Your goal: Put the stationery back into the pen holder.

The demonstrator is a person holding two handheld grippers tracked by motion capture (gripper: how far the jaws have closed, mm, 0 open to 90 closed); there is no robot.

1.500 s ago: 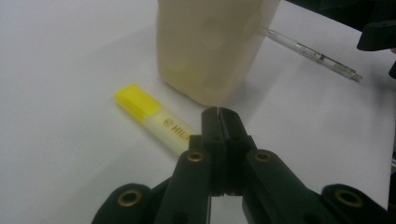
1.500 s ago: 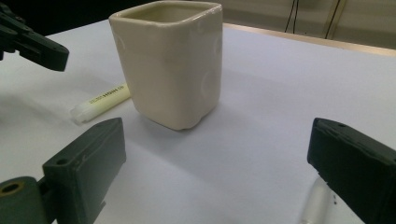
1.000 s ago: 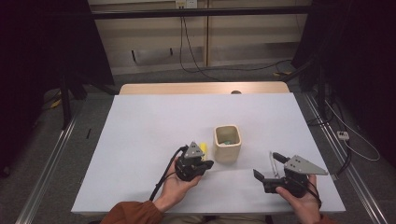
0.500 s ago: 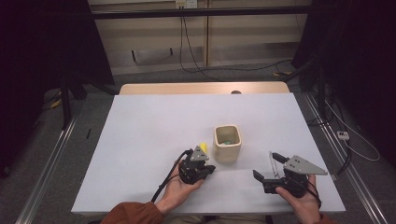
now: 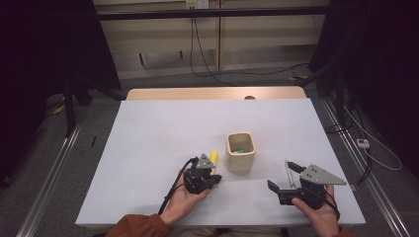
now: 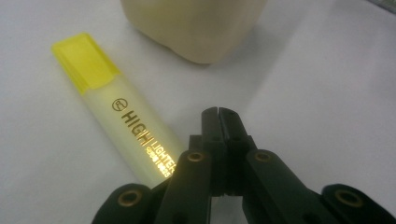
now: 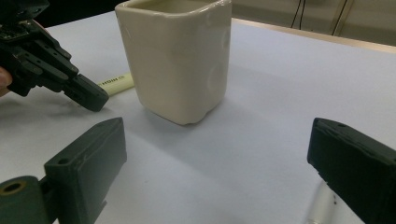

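While left claw (image 6: 218,114) shut, yellow highlighter (image 6: 123,116) lies beside cup (image 6: 196,25).

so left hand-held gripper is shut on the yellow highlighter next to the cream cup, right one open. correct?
Not quite. The left hand-held gripper is shut, but on nothing: the yellow highlighter lies on the table beside its closed jaws, as the left gripper view shows. The cream cup and the open right hand-held gripper are as you say.
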